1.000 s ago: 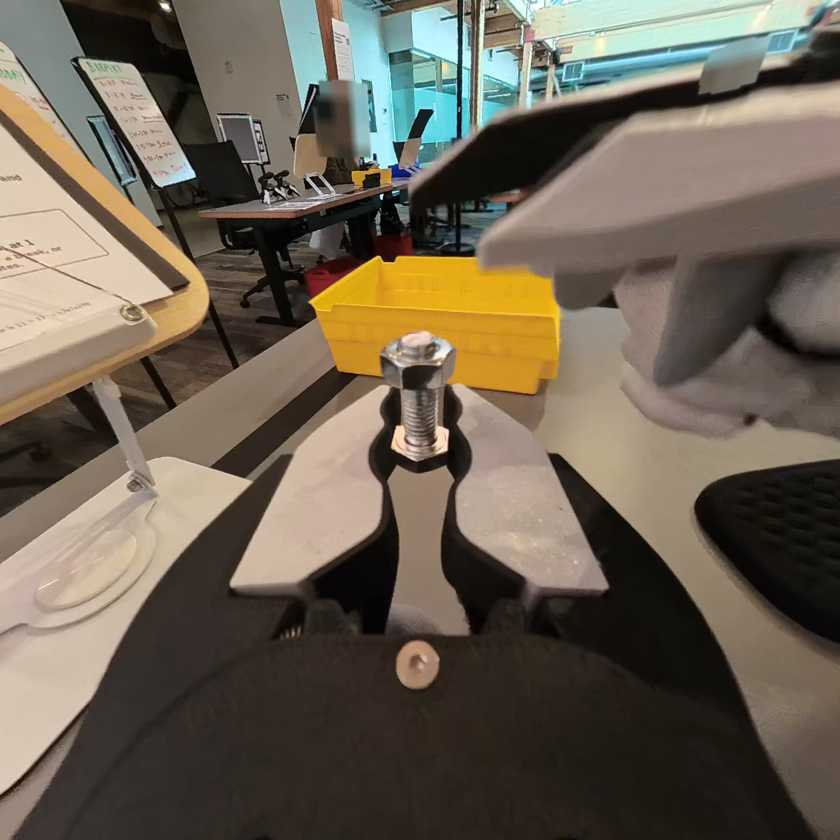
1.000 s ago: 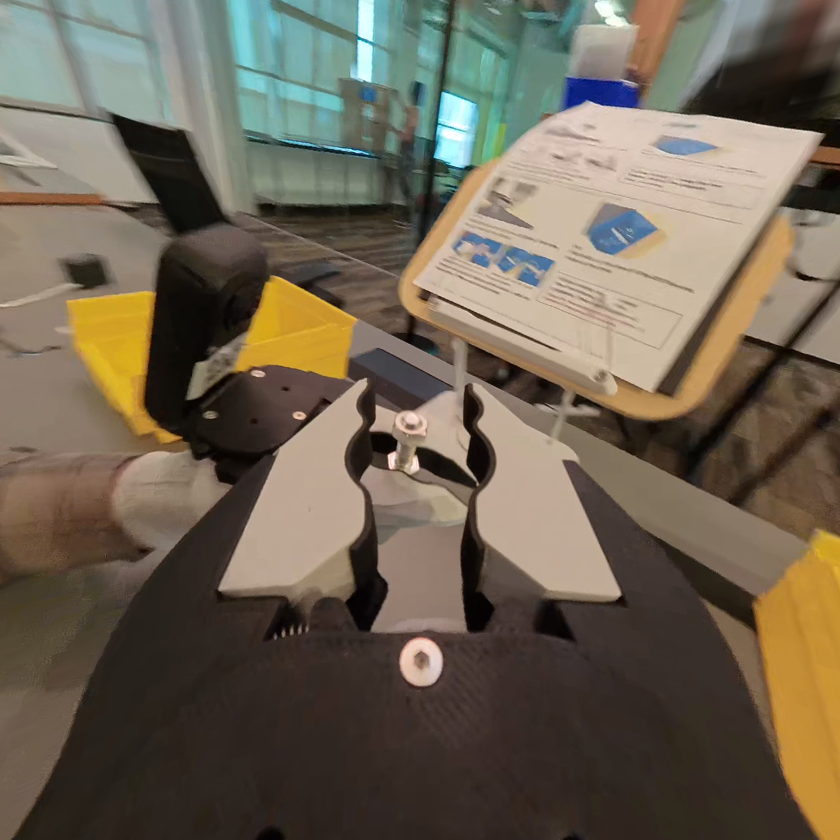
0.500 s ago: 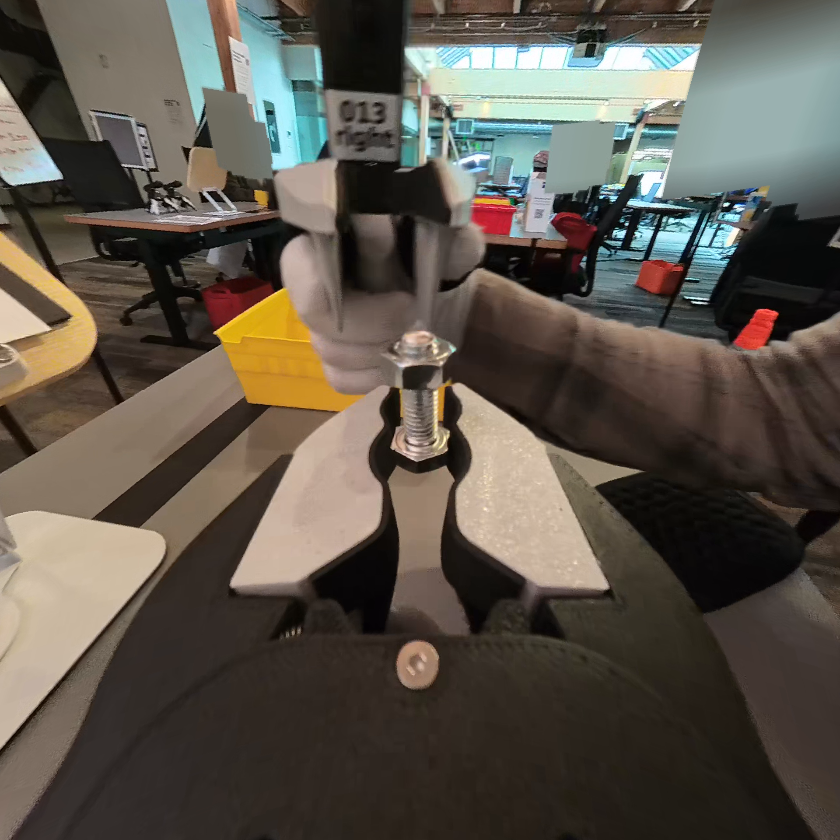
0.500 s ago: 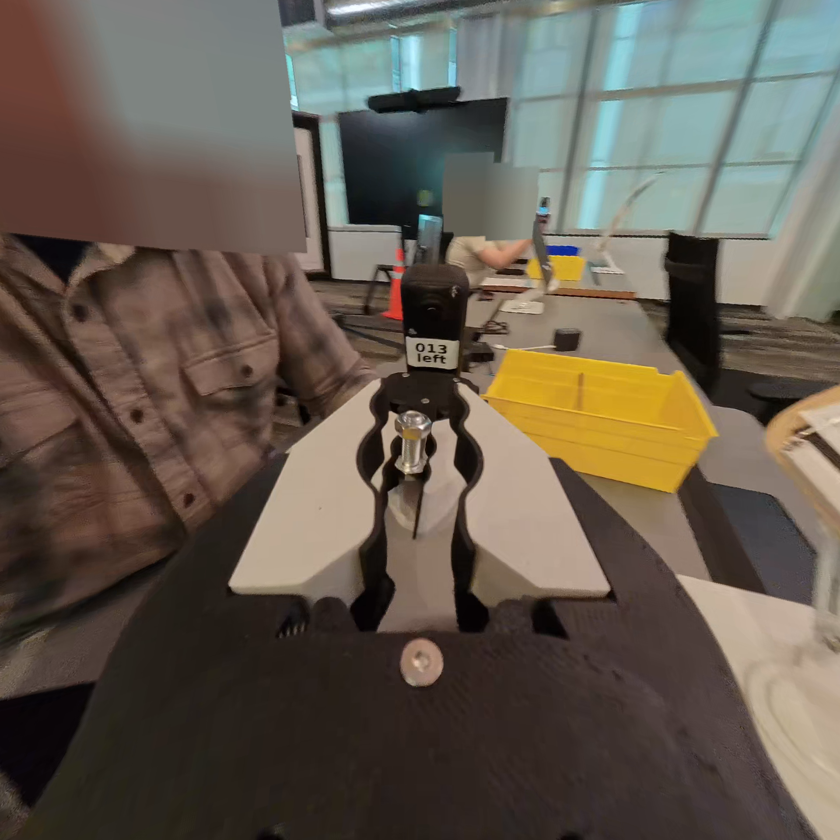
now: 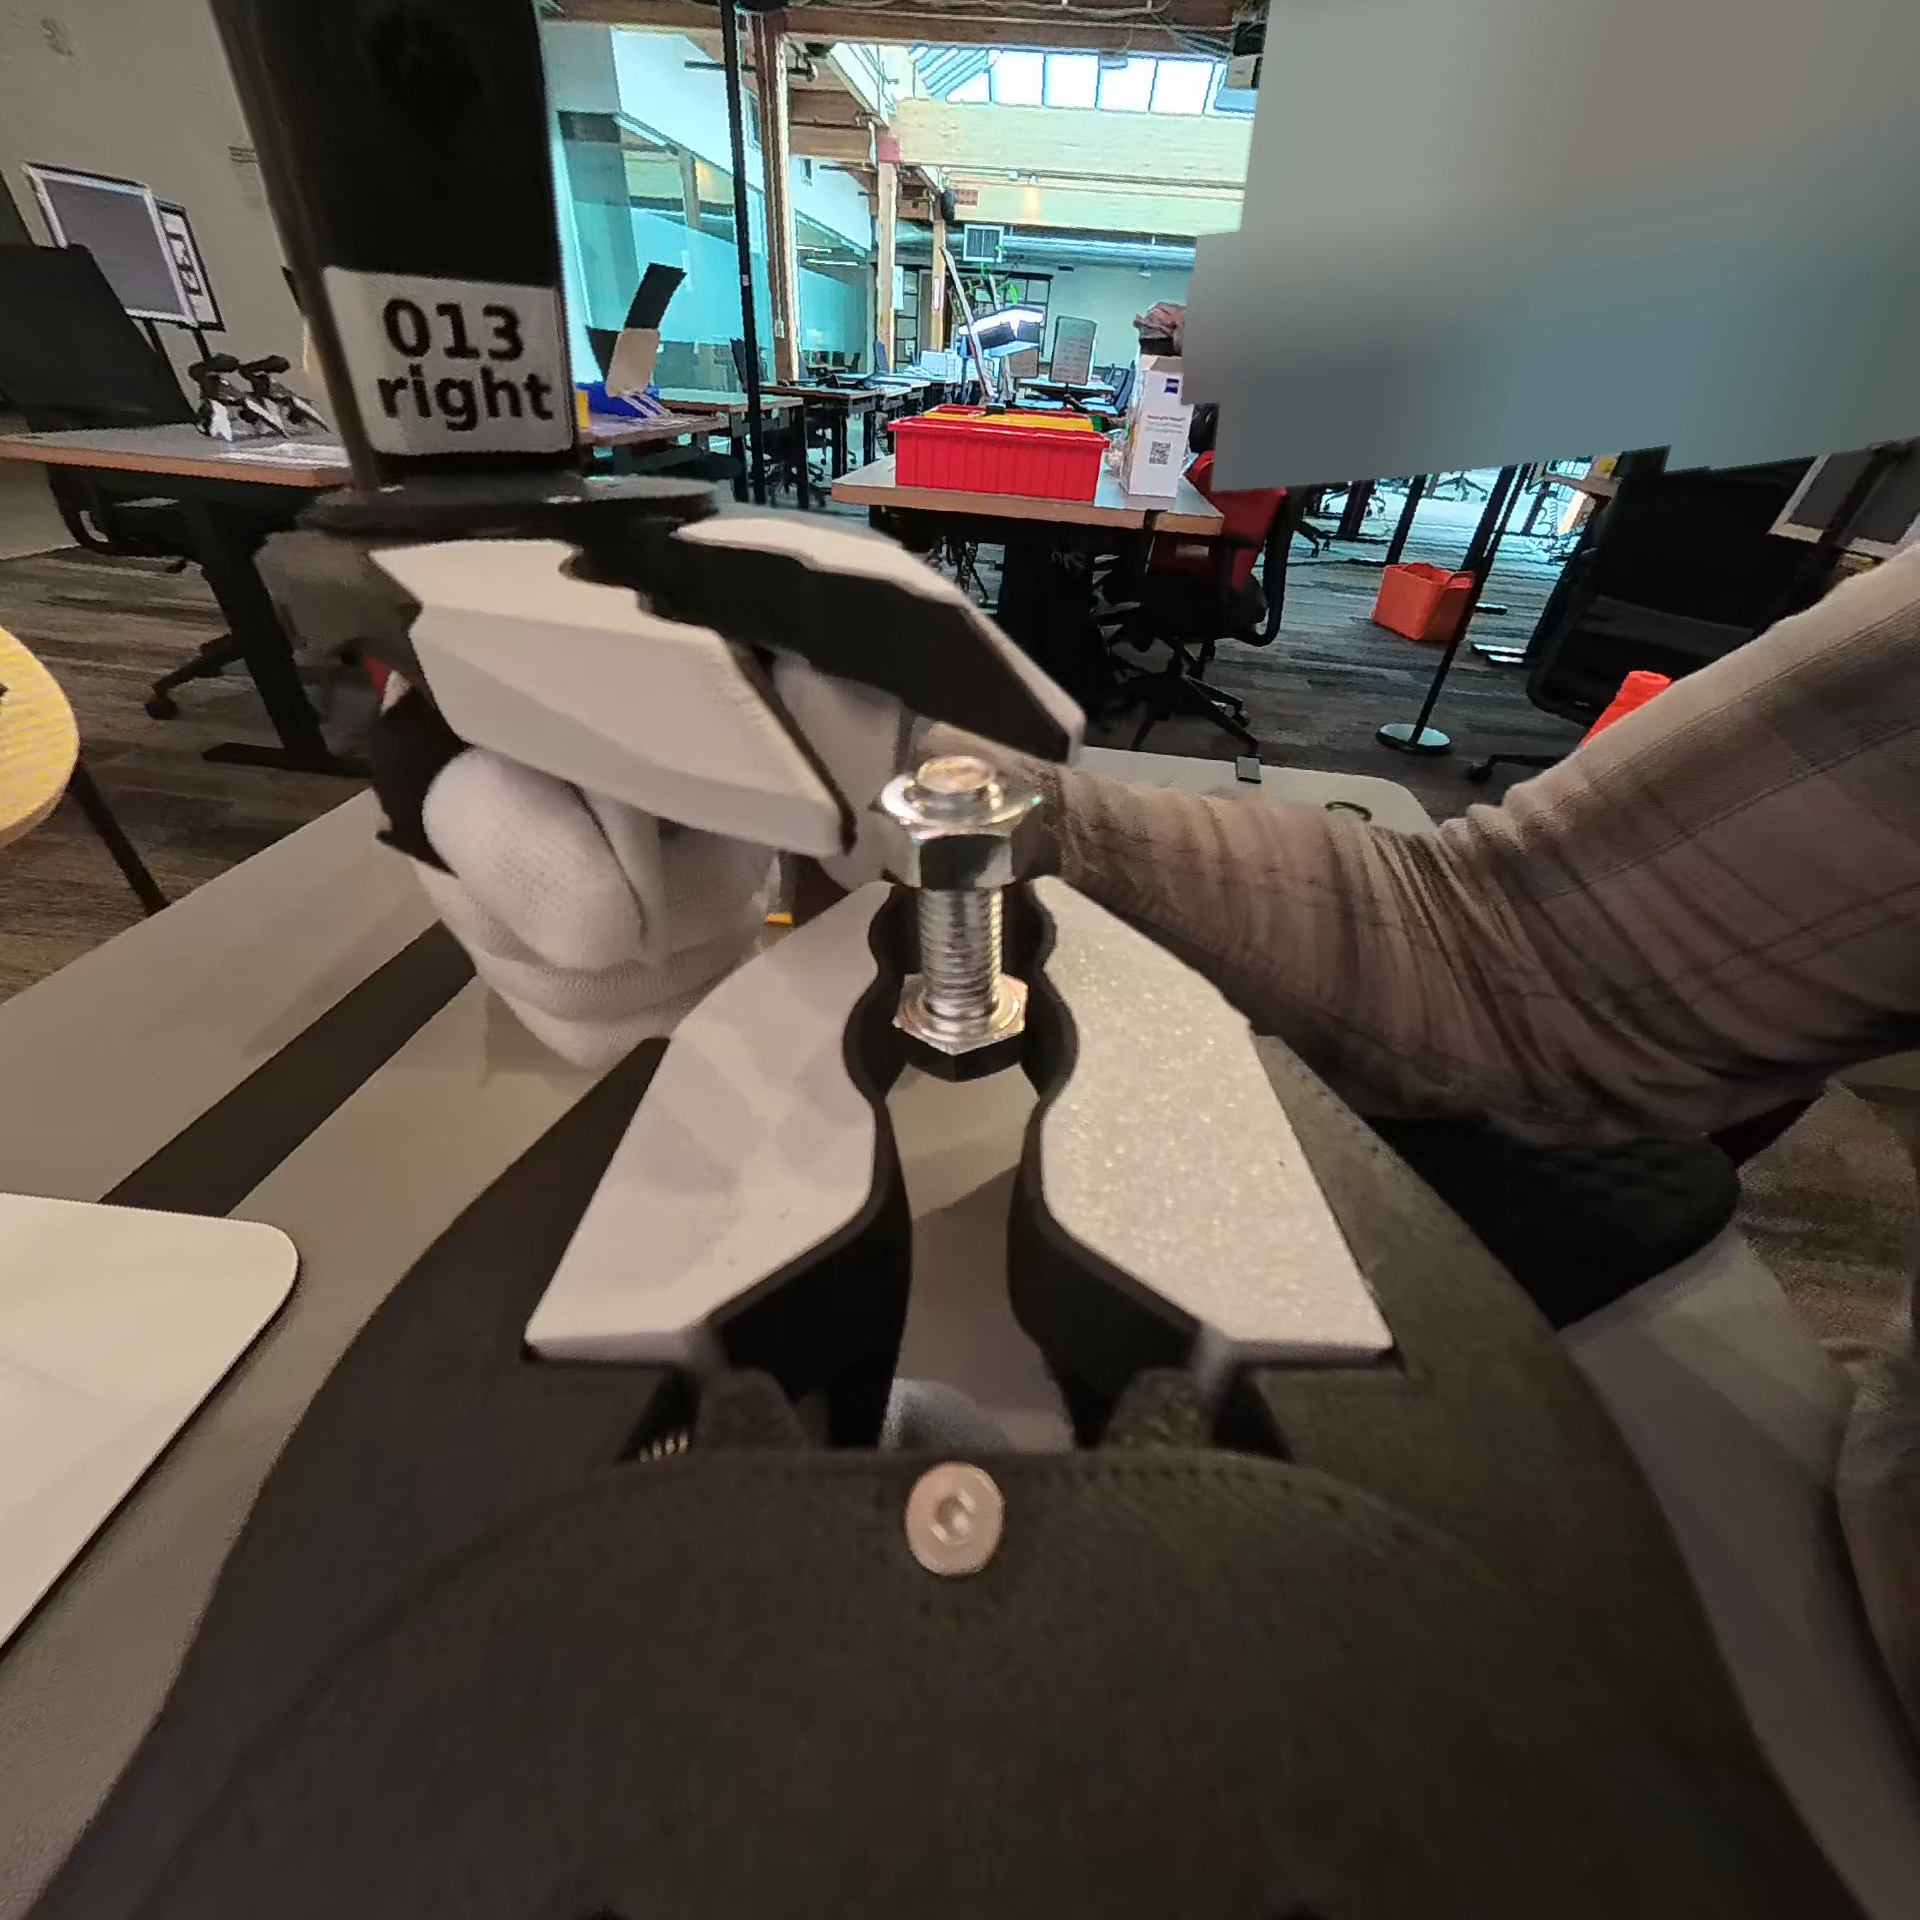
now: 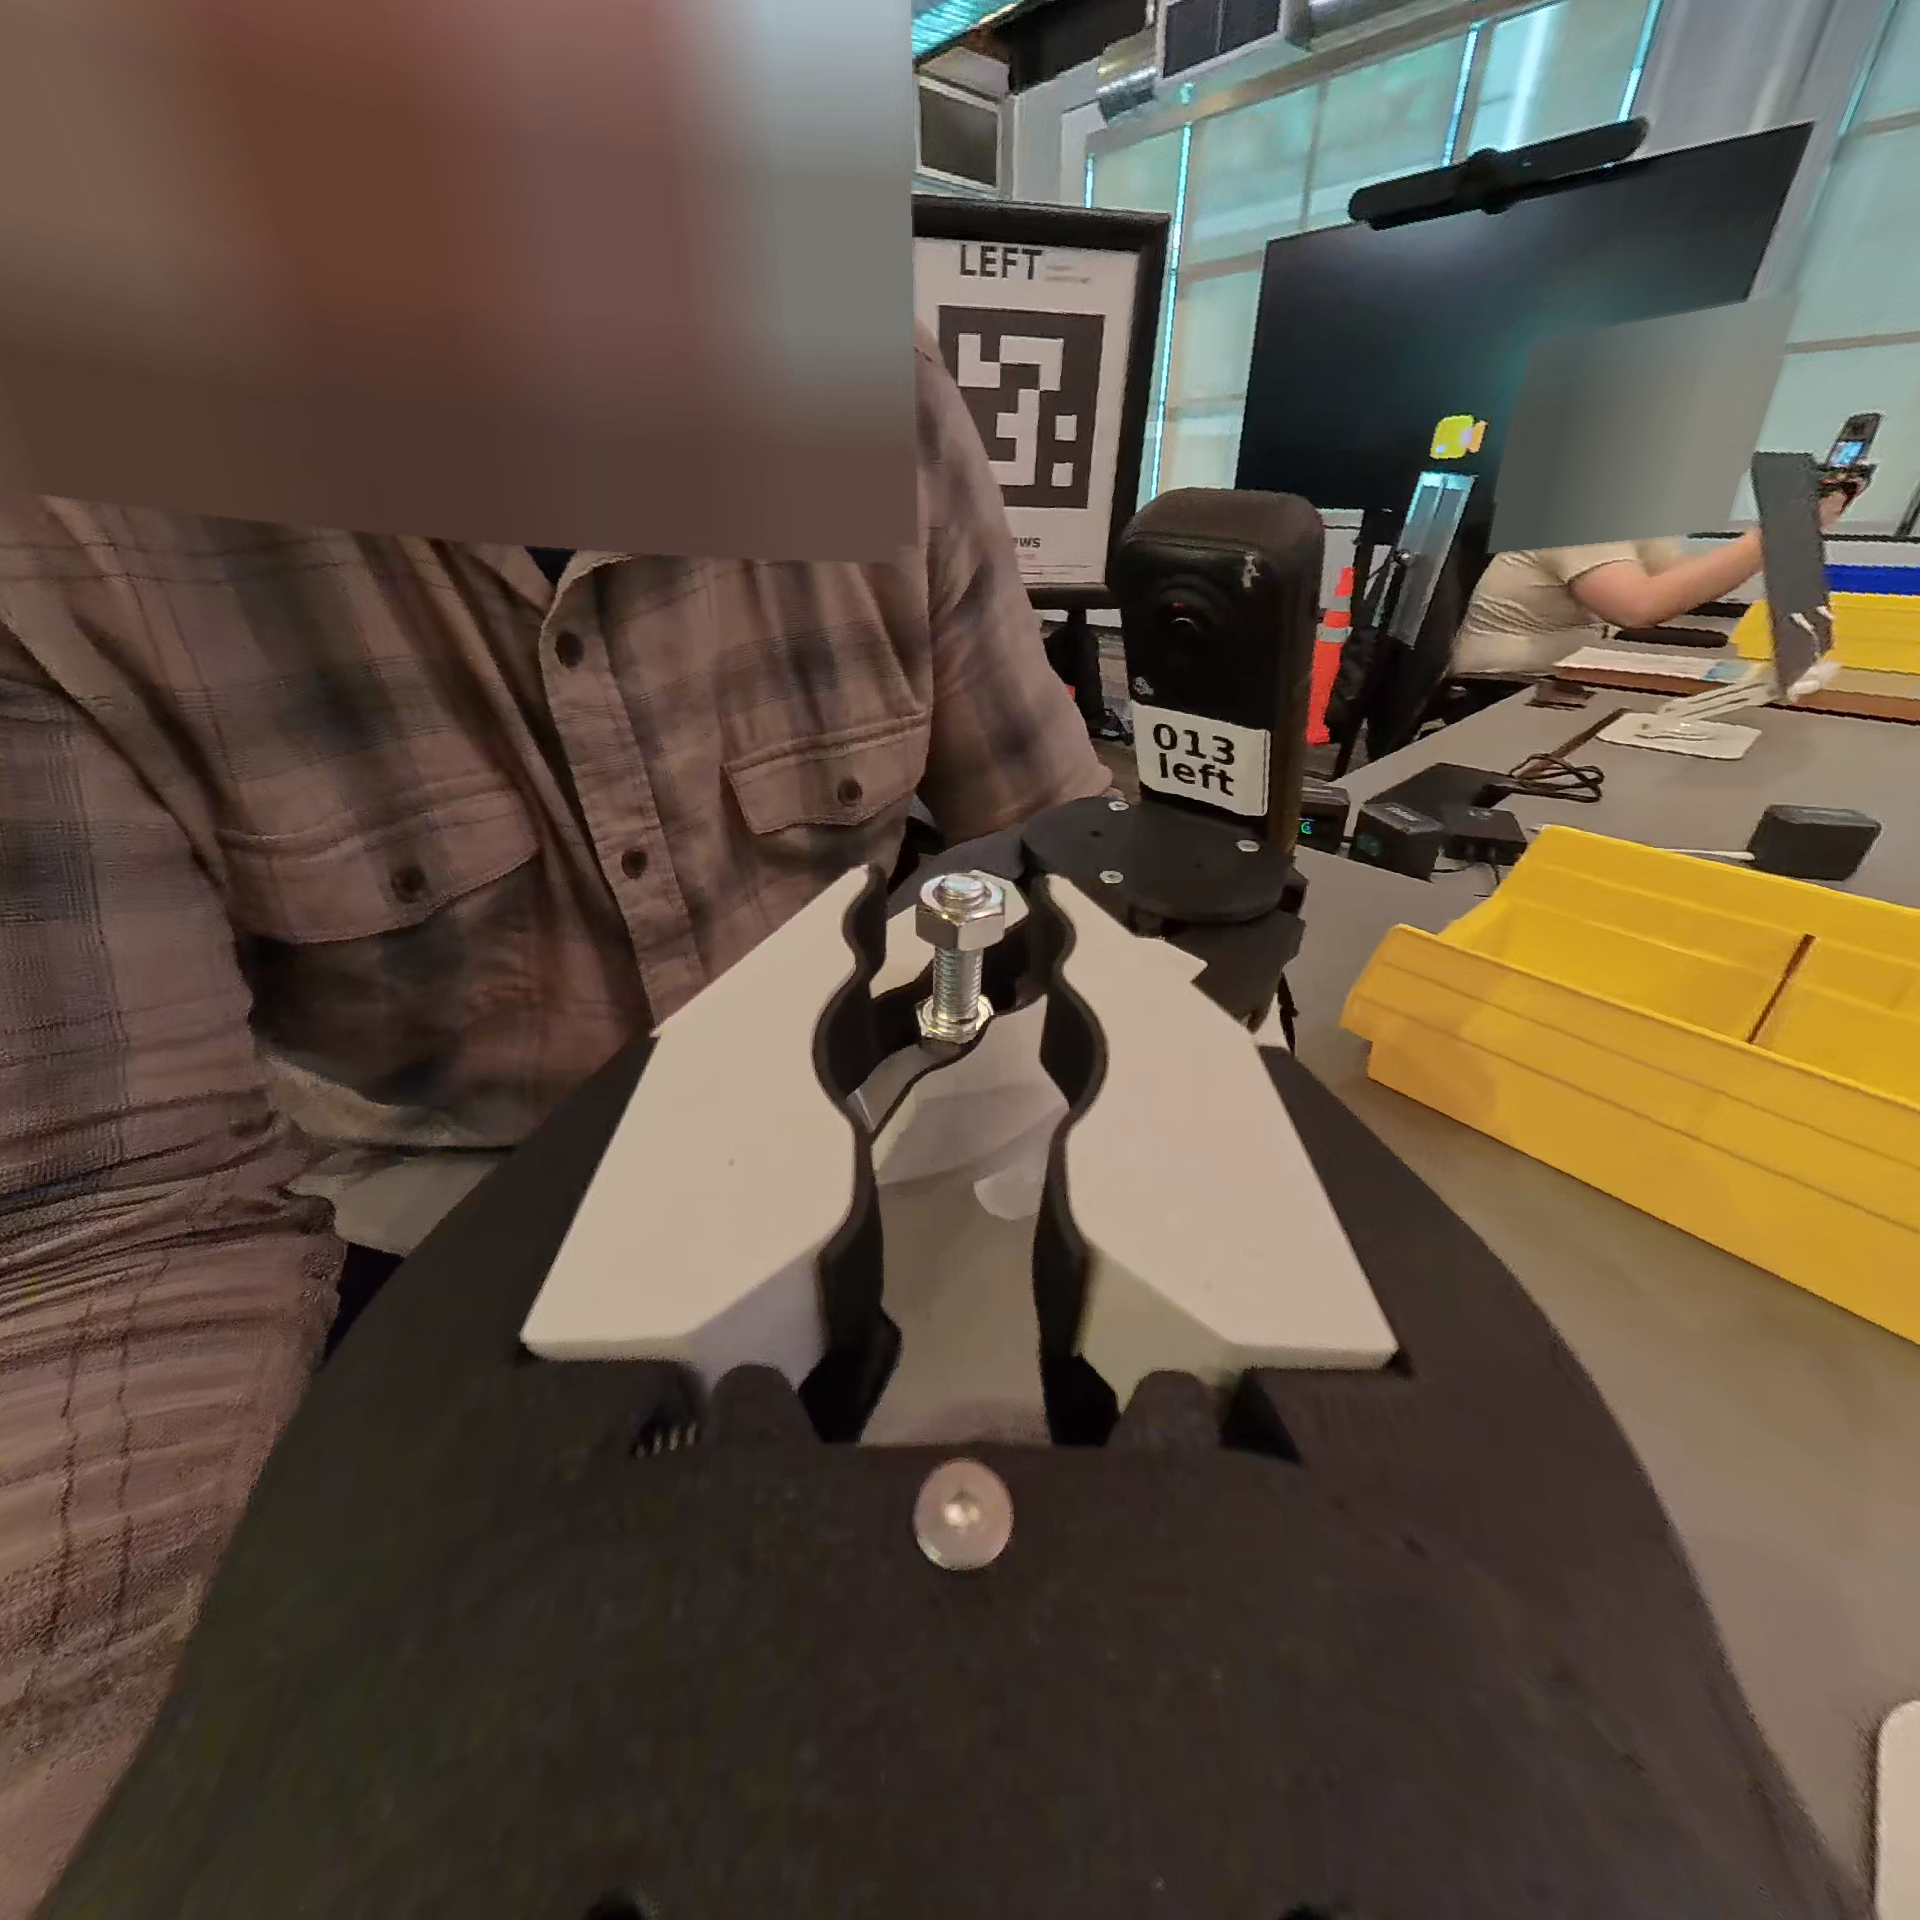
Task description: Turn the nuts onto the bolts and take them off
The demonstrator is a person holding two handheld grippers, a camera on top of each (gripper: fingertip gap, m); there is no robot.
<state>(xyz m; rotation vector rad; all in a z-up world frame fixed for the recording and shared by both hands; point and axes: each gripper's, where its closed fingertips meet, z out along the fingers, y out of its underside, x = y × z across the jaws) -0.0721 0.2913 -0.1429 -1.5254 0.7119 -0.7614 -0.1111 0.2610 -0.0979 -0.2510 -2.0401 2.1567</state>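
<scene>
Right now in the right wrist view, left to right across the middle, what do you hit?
Person's plaid shirt → bolt with a nut near its top, held upright in the left gripper → black camera → yellow bin.

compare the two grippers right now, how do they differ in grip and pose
The left gripper is shut on the bolt's hex head at the bottom; the right gripper is open, its tips either side of the nut at the top.
The left gripper lies level under the bolt; the right gripper reaches in from the opposite side, higher and tilted.
Both have grey fingers with black pads.
</scene>
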